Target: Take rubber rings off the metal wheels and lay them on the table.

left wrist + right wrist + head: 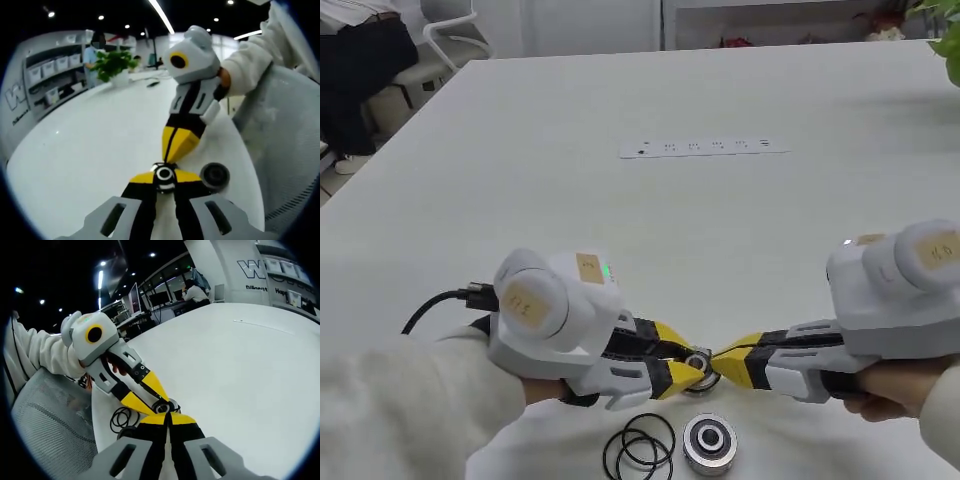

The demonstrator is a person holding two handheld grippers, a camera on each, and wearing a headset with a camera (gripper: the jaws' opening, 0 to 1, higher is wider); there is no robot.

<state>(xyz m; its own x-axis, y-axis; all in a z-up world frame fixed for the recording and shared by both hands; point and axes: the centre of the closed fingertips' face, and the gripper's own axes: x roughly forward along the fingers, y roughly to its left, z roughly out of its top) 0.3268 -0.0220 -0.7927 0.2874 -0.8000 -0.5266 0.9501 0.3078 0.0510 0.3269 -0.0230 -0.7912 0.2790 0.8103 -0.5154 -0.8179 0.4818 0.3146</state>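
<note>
white tabletop (pixel 620 230) stretches wide ahead of me, with a flat white power strip (pixel 705 149) lying well beyond the work and a leafy green potted plant (pixel 112 62) at the far edge in the left gripper view. near my edge of the table the two grippers meet nose to nose. my left gripper (pixel 682 362) has its yellow jaw tips closed on either side of a small round silver metal wheel (pixel 164 174), which it holds between them. my right gripper (pixel 723 362) comes in from the opposite side with its jaws pressed together and its tips touching the rim of that wheel; i cannot tell whether any rubber is caught between them. closer to me, a few thin black rubber rings (pixel 640 445) lie overlapping on the table. just beside them a second silver metal wheel (pixel 709 440) lies flat, apart from both grippers.
</note>
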